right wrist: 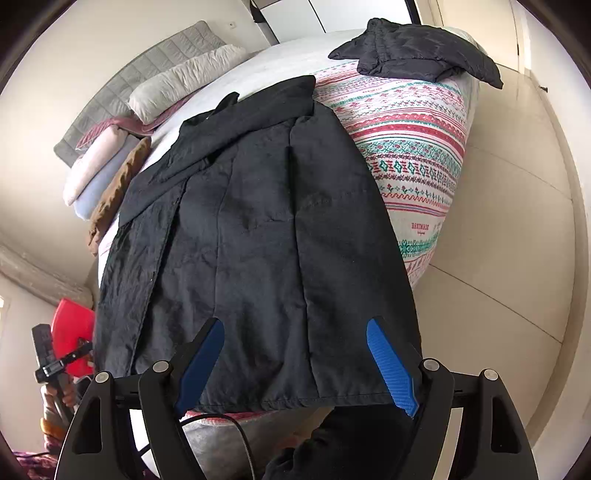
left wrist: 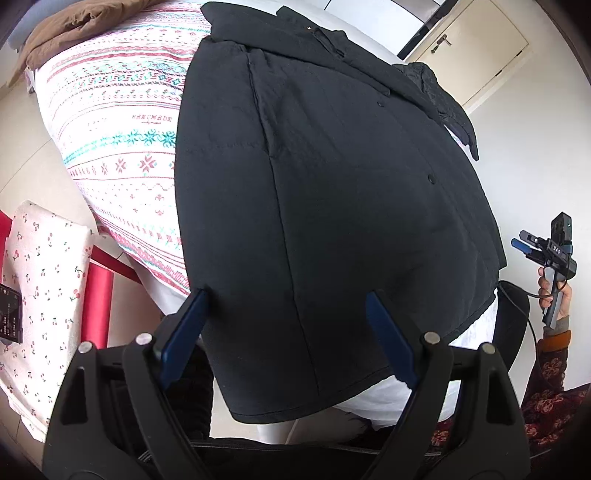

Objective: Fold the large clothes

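A home bedroom: patterned bed [right wrist: 413, 147], pillow [right wrist: 184, 81], padded headboard [right wrist: 122, 85].

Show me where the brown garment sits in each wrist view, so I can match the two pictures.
Left wrist: the brown garment is bunched in the top left corner, at the far end of the patterned blanket.
Right wrist: it lies at the left middle, between the pale folded bedding and the black coat.
Shared landmark: the black coat spread on the bed, filling the centre of both views.
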Motion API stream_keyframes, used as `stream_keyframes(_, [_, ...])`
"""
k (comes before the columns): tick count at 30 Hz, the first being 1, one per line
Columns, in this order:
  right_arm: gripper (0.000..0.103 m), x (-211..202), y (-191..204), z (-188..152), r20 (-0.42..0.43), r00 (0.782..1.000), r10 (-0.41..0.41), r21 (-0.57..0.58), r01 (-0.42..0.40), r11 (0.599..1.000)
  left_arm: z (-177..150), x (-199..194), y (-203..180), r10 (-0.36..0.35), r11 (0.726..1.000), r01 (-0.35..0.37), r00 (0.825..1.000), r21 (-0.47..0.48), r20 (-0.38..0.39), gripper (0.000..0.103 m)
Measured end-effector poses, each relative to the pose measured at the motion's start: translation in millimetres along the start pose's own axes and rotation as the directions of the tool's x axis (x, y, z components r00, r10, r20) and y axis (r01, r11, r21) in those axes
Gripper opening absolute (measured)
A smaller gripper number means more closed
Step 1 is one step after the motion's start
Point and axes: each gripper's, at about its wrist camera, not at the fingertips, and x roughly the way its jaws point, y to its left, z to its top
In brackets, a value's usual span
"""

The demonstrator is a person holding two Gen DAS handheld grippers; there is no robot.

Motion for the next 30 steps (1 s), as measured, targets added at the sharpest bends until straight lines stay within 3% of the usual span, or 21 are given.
stream_keyframes(3, [0.081, 4, 0, -2, -0.018, 1.000, 0.012, -0.012, -0.012, 1.000, -1, 15, -3, 0.001, 1.000, 0.001, 0.999, 0.031, -0.043, 0.087])
stream_keyframes(9, [0.081, 10, -12, -5, -0.042, 0.998, 0.038, 0.017, -0.038, 0.999, -1, 10, 0, -0.134, 0.991, 0.133, 0.990, -0.021, -0.053, 0.075])
stream_keyframes(16, [0.081, 6, -37, -3, -0.017, 0.992, 0.121, 0.117, -0.119, 0.986, -3, -2, 3, -0.182, 0.983, 0.181, 0.982, -0.042, -0.042, 0.042])
stream_keyframes(23, [0.081, -2, -48, -4, 0.023, 0.981, 0.194, 0.162, -0.196, 0.967, -2, -7, 5, -0.182, 0.982, 0.180, 0.983, -0.063, -0.024, 0.021])
stream_keyframes(30, [0.081, -1, -58, -2, 0.016, 0.986, 0.166, 0.174, -0.167, 0.971, 0, -4, 4, -0.174, 0.983, 0.172, 0.984, -0.060, -0.028, 0.020])
